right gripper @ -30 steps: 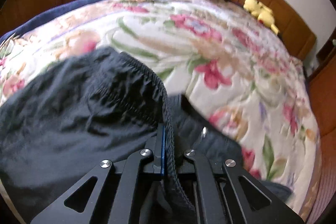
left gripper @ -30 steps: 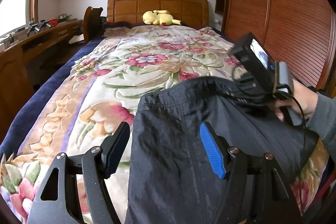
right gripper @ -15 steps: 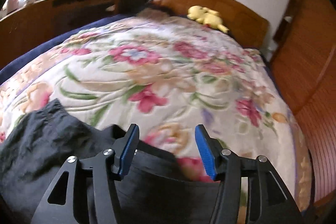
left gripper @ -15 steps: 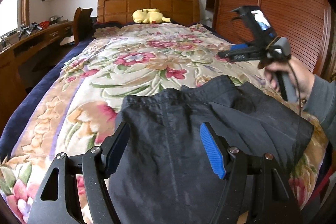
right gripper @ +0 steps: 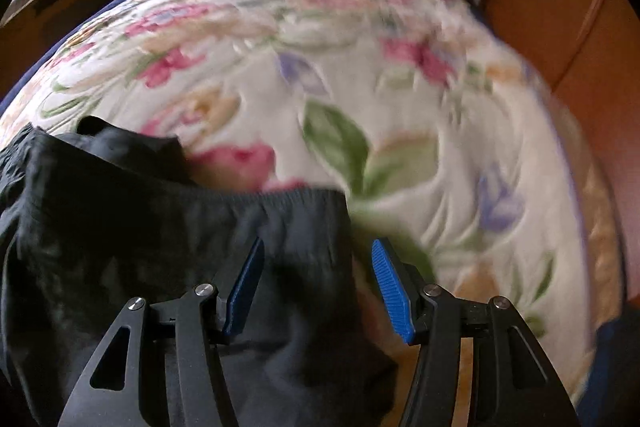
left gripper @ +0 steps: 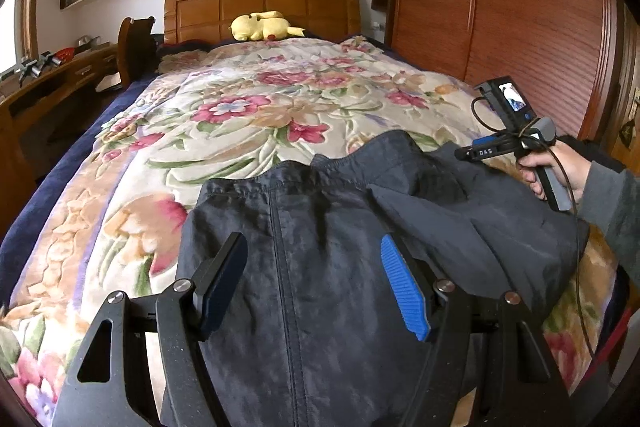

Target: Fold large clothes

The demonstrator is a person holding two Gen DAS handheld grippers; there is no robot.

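On the bed, dark trousers are spread over the floral quilt, waistband toward the headboard. The left gripper is held above the trousers with its jaws parted; no fabric is pinched between the pads. The right gripper is seen over the waistband's right corner, jaws likewise parted after having just been opening, and the cloth lies beneath them, ungripped. From the left wrist view, the right gripper is held by a hand in a grey sleeve at the trousers' right edge. A yellow plush is noted against the headboard. The right wrist view is blurred.
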